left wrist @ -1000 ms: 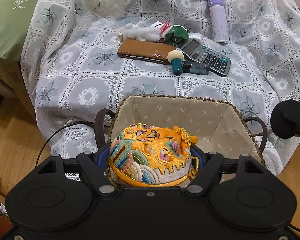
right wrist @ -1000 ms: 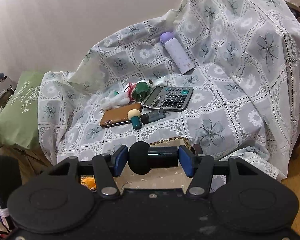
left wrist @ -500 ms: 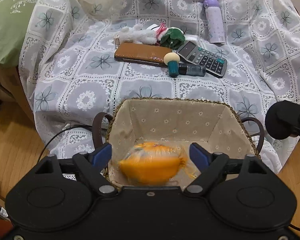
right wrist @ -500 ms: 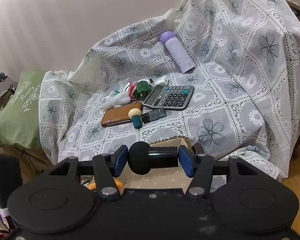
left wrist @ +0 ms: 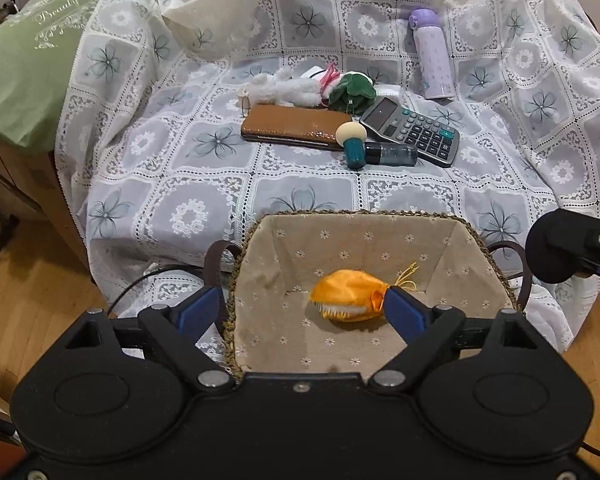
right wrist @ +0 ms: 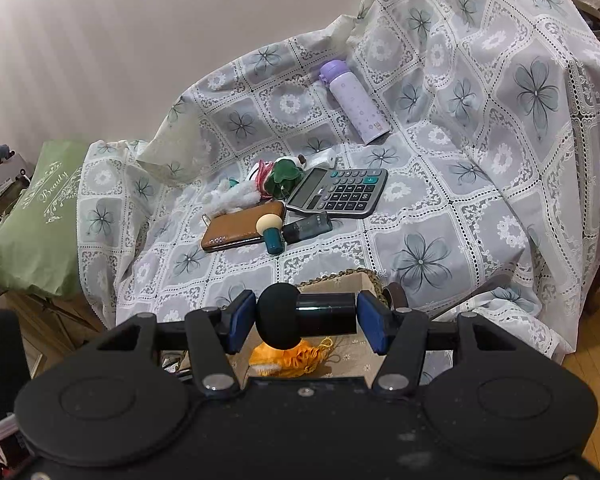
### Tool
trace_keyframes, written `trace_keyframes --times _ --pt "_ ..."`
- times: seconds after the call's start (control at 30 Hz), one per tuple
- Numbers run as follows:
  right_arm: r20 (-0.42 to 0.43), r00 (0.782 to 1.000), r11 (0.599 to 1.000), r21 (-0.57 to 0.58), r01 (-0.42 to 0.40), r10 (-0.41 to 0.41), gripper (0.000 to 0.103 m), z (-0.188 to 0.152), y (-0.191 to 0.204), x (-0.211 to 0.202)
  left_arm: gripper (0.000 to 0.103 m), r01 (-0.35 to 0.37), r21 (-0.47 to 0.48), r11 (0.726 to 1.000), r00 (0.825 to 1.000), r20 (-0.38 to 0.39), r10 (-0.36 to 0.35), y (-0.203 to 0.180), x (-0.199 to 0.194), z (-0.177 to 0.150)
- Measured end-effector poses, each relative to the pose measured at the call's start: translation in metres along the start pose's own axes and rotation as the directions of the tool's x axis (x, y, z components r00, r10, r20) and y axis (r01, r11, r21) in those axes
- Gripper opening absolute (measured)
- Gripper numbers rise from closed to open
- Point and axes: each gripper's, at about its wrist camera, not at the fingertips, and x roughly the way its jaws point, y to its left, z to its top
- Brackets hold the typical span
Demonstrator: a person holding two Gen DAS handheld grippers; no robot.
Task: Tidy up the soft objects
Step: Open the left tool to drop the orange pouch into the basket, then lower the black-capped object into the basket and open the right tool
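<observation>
An orange embroidered pouch (left wrist: 350, 297) lies on the floor of the fabric-lined wicker basket (left wrist: 352, 232); it also shows in the right wrist view (right wrist: 288, 356). My left gripper (left wrist: 302, 314) is open and empty above the basket's near rim. My right gripper (right wrist: 306, 322) is shut on a black cosmetic sponge stick (right wrist: 300, 315), seen at the right edge of the left wrist view (left wrist: 560, 246). A white plush toy (left wrist: 282, 90) and a green plush (left wrist: 350, 89) lie on the lace-covered bed.
On the lace cloth (left wrist: 204, 184) lie a brown wallet (left wrist: 290, 126), a calculator (left wrist: 412, 130), a teal mushroom sponge (left wrist: 354, 144), a dark bottle (left wrist: 390, 155) and a lilac flask (left wrist: 430, 58). A green pillow (left wrist: 24, 64) sits left. Wood floor lies below.
My left gripper has opened and let go of the orange pouch, which dropped to the basket floor. The left gripper has risen a little. The right gripper has kept its hold and place.
</observation>
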Motion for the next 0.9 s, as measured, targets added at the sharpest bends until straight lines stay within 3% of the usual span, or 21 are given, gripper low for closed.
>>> trace_keyframes --times 0.33,0.7,0.9 --pt "-0.034 0.999 1.000 0.001 -0.001 0.001 0.056 0.000 -0.002 0.003 0.087 -0.010 -0.010 1.000 1.000 0.005 0.010 0.004 -0.004 -0.002" --pt "-0.170 0.985 1.000 0.017 0.004 -0.001 0.057 -0.004 -0.008 0.021 0.087 -0.016 -0.016 1.000 1.000 0.007 0.016 0.006 -0.007 -0.003" --pt "-0.191 0.982 1.000 0.014 -0.008 0.011 0.057 -0.005 -0.007 0.024 0.087 -0.015 -0.015 1.000 1.000 -0.001 0.015 0.005 -0.005 -0.003"
